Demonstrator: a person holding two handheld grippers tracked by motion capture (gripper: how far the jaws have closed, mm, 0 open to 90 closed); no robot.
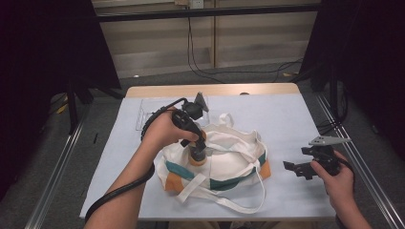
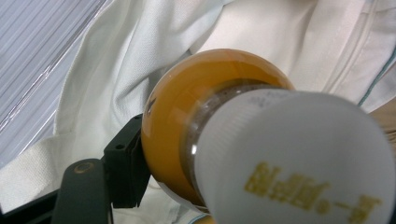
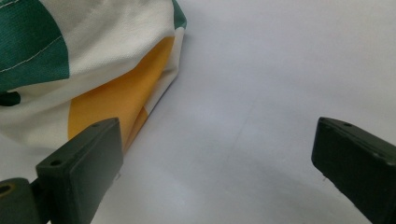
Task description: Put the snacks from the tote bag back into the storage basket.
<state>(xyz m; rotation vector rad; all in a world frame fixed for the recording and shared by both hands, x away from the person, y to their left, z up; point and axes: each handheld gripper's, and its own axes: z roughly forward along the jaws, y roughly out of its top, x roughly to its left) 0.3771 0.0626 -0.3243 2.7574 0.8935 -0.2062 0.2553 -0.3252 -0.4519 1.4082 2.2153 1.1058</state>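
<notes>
Here your left gripper (image 1: pixel 198 153) clamps a bottle (image 2: pixel 210 121) of orange juice by its neck, upright over the open mouth of the canvas bag (image 1: pixel 239 162), so it clears the cloth. Your right gripper (image 1: pixel 298 168) waits wide, empty, on the tabletop (image 1: pixel 296 119) beside the bag.
</notes>
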